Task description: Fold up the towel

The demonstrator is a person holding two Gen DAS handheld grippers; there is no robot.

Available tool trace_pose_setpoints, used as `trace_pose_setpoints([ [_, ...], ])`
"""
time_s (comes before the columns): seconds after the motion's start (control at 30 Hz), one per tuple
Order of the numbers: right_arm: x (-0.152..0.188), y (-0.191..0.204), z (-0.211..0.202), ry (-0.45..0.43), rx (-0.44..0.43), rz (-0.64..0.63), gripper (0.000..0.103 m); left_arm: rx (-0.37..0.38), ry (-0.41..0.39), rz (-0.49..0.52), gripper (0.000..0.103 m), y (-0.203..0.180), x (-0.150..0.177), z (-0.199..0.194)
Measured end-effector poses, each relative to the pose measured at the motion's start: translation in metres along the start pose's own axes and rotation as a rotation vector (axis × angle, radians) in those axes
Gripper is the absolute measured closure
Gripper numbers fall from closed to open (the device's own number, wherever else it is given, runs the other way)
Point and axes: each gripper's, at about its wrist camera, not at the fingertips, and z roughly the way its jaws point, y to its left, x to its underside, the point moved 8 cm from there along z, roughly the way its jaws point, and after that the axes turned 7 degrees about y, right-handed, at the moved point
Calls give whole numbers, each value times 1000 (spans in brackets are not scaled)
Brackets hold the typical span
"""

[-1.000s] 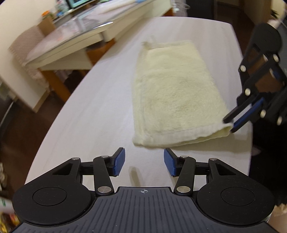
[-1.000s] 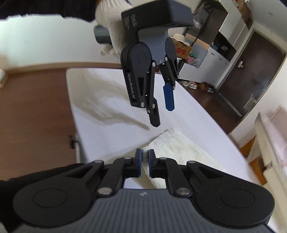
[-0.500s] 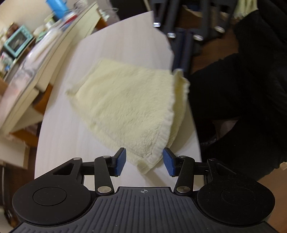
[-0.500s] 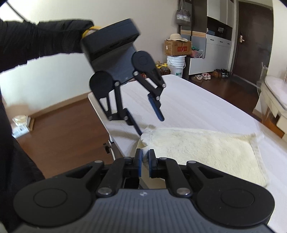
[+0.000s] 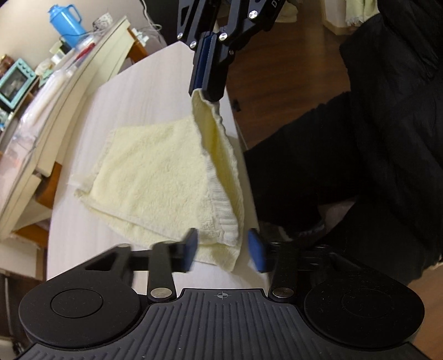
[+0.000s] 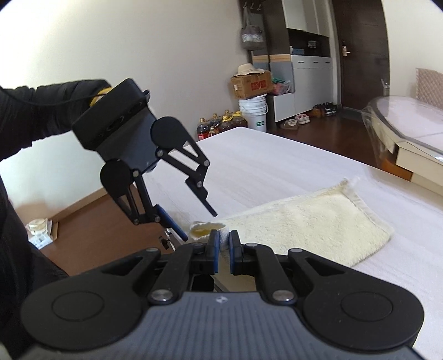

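A pale yellow towel (image 5: 155,171) lies on the white table (image 5: 138,83), close to its right edge. My right gripper (image 5: 206,91) is shut on one towel corner and holds it lifted, so the edge hangs in a fold beneath it. In the right wrist view the same corner is pinched between the blue pads of the right gripper (image 6: 223,243), and the rest of the towel (image 6: 304,221) lies flat. My left gripper (image 5: 223,249) straddles the near corner and its jaws are closing, with a gap still showing at the right pad. The left gripper (image 6: 196,224) points down beside the lifted corner.
A glass-topped desk (image 5: 69,91) with a blue jug (image 5: 67,23) and small items stands left of the table. A person's dark clothing (image 5: 360,138) fills the right side. A cardboard box (image 6: 250,83), a bucket, bottles and cabinets stand across the wooden floor.
The left gripper's jaws have narrowed around the near towel corner. The right gripper has carried its corner higher, raising that edge off the table. Both views have rolled.
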Motion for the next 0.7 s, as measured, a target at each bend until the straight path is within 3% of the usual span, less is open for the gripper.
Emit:
trace_pose_setpoints([
  [0.07,2,-3,-4,-3,5,7,95,-9,5,1,93,-1,-3,1],
  [0.3,20,7,-1,51,55,-85,92,0,11,-3,96,-3,-7,0],
  [0.53,44,24,20,100,113,-212,77,40,-7,-69,96,11,-4,3],
  [0.7,65,40,34,148,193,-335,57,73,-28,-124,96,11,-8,4],
])
